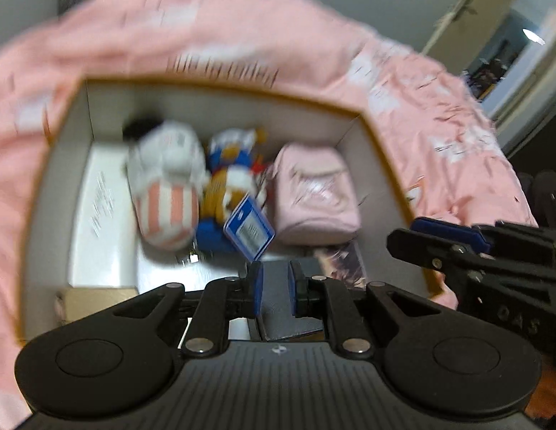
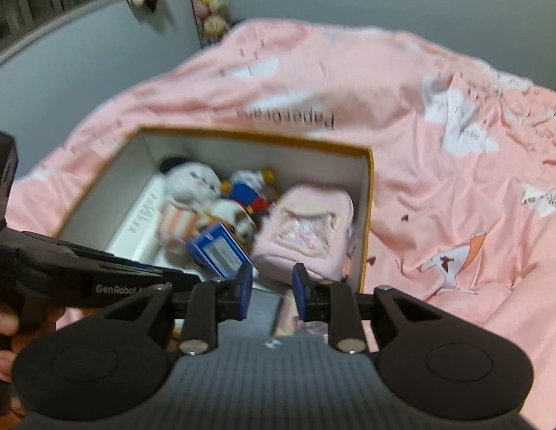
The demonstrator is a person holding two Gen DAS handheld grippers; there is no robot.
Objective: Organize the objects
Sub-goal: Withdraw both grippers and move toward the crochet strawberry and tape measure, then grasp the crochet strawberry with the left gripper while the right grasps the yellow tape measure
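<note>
An open box with an orange rim (image 1: 213, 84) (image 2: 260, 139) sits on pink bedding. Inside lie a white plush with pink stripes (image 1: 166, 165) (image 2: 191, 182), a blue and orange duck plush (image 1: 229, 150) (image 2: 249, 190), a blue tag (image 1: 249, 231) (image 2: 220, 254), a pink pouch (image 1: 313, 197) (image 2: 306, 233) and a flat white box (image 1: 102, 208) (image 2: 141, 222). My left gripper (image 1: 276, 281) (image 2: 191, 279) is shut and empty over a grey flat item (image 1: 288, 326) (image 2: 263, 308) on the box floor. My right gripper (image 2: 270, 292) (image 1: 403, 240) hangs open and empty above the box's near edge.
The pink bedding (image 1: 439, 114) (image 2: 421, 179) spreads all around the box. A grey wall stands behind, with small plush toys (image 2: 209, 0) hanging on it. A door (image 1: 511, 36) stands at the far right. A hand (image 2: 1, 326) holds the left gripper's handle.
</note>
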